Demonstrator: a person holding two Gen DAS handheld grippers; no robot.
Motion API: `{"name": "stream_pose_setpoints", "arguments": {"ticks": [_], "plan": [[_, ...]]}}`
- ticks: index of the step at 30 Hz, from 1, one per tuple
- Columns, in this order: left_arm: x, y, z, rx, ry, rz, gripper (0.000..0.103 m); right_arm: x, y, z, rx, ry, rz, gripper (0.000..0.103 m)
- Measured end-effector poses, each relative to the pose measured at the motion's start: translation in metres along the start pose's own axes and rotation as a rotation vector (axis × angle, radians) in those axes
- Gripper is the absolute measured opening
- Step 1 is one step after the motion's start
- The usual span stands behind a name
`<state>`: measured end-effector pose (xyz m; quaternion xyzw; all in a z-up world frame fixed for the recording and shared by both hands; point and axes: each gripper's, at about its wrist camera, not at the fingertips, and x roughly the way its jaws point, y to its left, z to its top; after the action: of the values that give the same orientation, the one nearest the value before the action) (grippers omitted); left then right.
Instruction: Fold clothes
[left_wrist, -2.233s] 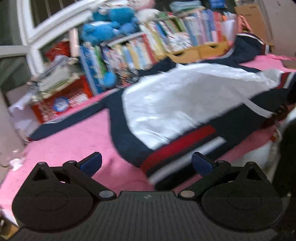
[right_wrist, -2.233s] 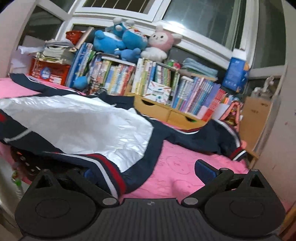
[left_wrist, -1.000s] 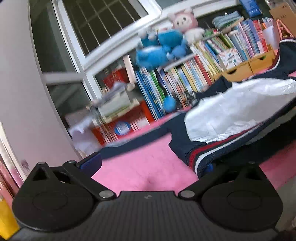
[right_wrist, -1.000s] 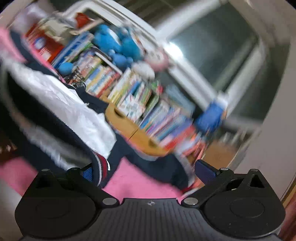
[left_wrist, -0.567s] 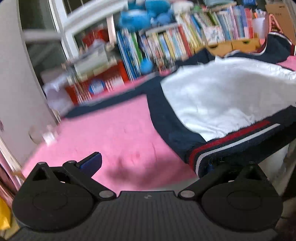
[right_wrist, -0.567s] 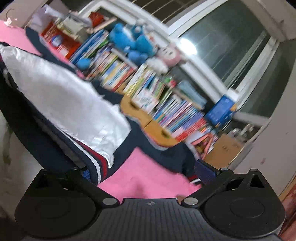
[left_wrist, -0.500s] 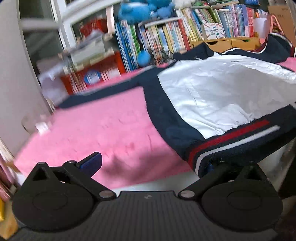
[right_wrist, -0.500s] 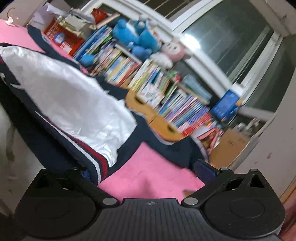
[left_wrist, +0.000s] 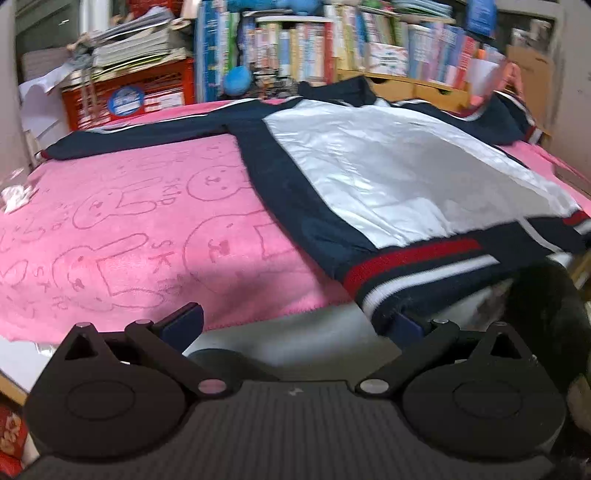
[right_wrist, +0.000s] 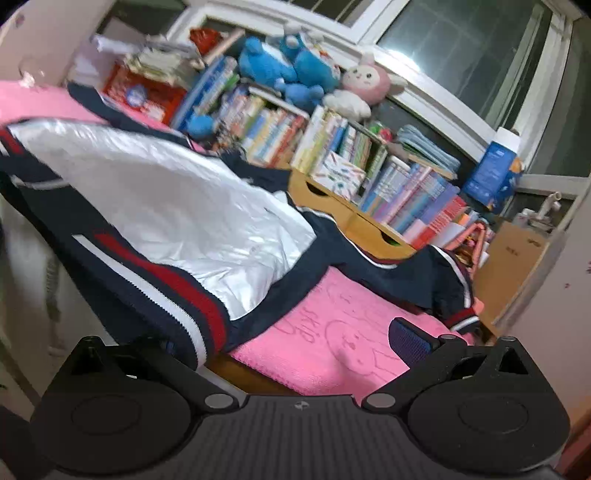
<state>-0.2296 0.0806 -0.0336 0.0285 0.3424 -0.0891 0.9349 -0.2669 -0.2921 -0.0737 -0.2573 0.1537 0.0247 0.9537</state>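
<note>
A navy jacket (left_wrist: 388, 177) with a white panel and a red-and-white striped hem lies spread on a pink blanket (left_wrist: 129, 221), sleeves stretched out left and right. Its hem hangs over the bed's near edge. My left gripper (left_wrist: 295, 321) stands open at that edge, and the hem's left corner drapes over its right finger, hiding the tip. In the right wrist view the jacket (right_wrist: 166, 206) fills the left side. My right gripper (right_wrist: 286, 338) is open too, with the hem's right corner covering its left finger. The blanket (right_wrist: 332, 343) lies between its fingers.
Rows of books (right_wrist: 332, 162) and wooden drawers (right_wrist: 354, 218) line the far side of the bed, with plush toys (right_wrist: 291, 70) on top. A red crate (left_wrist: 140, 96) with stacked papers stands at the far left. A cardboard box (right_wrist: 517, 266) sits at the right.
The jacket has come down from a raised, swinging position and now lies flat on the blanket. Both views have steadied and tilted down, with the hem still over one finger of each gripper.
</note>
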Motion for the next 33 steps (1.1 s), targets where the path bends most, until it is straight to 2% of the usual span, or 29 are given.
{"name": "stream_pose_setpoints", "arguments": {"ticks": [2,5,8,11,13,15,17,18,22,24,25,26,27,29,30,31,32,33], "plan": [[-0.012,0.005,0.0,0.027,-0.013,-0.03,0.103,-0.006,-0.014,-0.001,0.033,-0.003,0.077,0.103],[-0.032,0.016,0.005,0.033,-0.063,-0.05,0.103,-0.011,-0.037,0.0,0.093,0.034,0.259,0.103],[-0.046,0.028,0.016,-0.029,-0.152,-0.076,0.103,-0.02,-0.057,0.006,0.151,0.022,0.402,0.103],[-0.03,0.028,0.038,-0.115,-0.209,-0.116,0.103,-0.022,-0.069,0.022,0.288,-0.075,0.396,0.103],[-0.015,0.024,0.053,-0.161,-0.24,-0.135,0.103,-0.005,-0.066,0.036,0.37,-0.079,0.354,0.099],[0.009,0.01,0.068,-0.168,-0.246,-0.134,0.103,0.017,-0.055,0.048,0.417,-0.076,0.339,0.091],[0.034,-0.003,0.08,-0.165,-0.233,-0.138,0.103,0.044,-0.044,0.059,0.448,-0.057,0.344,0.072],[0.047,-0.008,0.083,-0.161,-0.216,-0.132,0.103,0.057,-0.036,0.064,0.456,-0.038,0.352,0.068],[0.084,-0.011,0.081,-0.162,-0.127,-0.041,0.103,0.095,-0.026,0.058,0.499,0.054,0.359,0.051],[0.09,-0.003,0.071,-0.17,-0.11,0.045,0.103,0.106,-0.038,0.042,0.552,0.109,0.349,0.025],[0.09,0.003,0.065,-0.174,-0.11,0.095,0.103,0.109,-0.047,0.036,0.581,0.13,0.336,0.001],[0.089,0.009,0.06,-0.183,-0.112,0.138,0.103,0.108,-0.06,0.031,0.613,0.145,0.313,0.0],[0.085,0.016,0.057,-0.205,-0.107,0.15,0.103,0.107,-0.074,0.026,0.645,0.159,0.289,0.0],[0.077,0.029,0.059,-0.237,-0.11,0.144,0.103,0.105,-0.102,0.016,0.719,0.175,0.251,0.01],[0.074,0.032,0.064,-0.23,-0.113,0.144,0.103,0.103,-0.12,0.011,0.774,0.155,0.241,0.014],[0.073,0.035,0.07,-0.222,-0.118,0.149,0.103,0.103,-0.139,0.007,0.822,0.131,0.217,0.03],[0.073,0.036,0.077,-0.21,-0.129,0.169,0.103,0.104,-0.157,0.003,0.857,0.119,0.17,0.051],[0.075,0.037,0.086,-0.194,-0.137,0.184,0.103,0.108,-0.173,0.0,0.881,0.119,0.108,0.058]]}}
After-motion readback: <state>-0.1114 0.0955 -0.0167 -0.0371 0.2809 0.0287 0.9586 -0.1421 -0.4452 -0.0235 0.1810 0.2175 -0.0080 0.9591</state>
